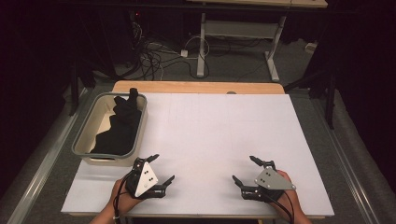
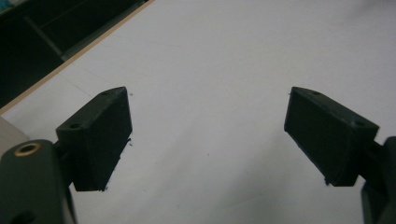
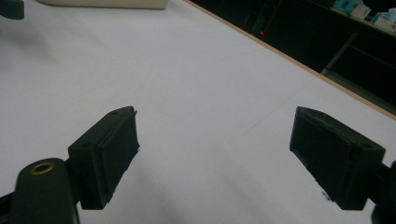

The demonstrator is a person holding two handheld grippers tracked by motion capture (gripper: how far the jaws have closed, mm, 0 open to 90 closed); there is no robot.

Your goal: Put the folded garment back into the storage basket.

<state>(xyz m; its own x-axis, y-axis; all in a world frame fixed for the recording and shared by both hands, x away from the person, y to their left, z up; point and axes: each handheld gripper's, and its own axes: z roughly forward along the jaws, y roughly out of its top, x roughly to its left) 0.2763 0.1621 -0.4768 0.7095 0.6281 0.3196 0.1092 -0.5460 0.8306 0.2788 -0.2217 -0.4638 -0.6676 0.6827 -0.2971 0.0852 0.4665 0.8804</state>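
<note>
A beige tub with a grey rim (image 1: pixel 80 140) stands at the table's left side, and a black garment (image 1: pixel 120 126) lies in it, one end draped over the far rim. My left gripper (image 1: pixel 164 168) rests open near the table's front edge, just right of the tub's near corner. Its jaws stand wide apart over bare white surface, the gap (image 2: pixel 208 135) holding nothing. My right gripper (image 1: pixel 243 170) is open at the front right, jaws wide apart over the white sheet (image 3: pixel 215 144) with nothing between them.
The white table top (image 1: pixel 215 130) has a wooden strip (image 1: pixel 196 87) along its far edge. The tub's beige wall (image 3: pixel 102 3) appears at the top of the right gripper view. Beyond the table are a desk frame (image 1: pixel 203 42) and floor cables (image 1: pixel 154 53).
</note>
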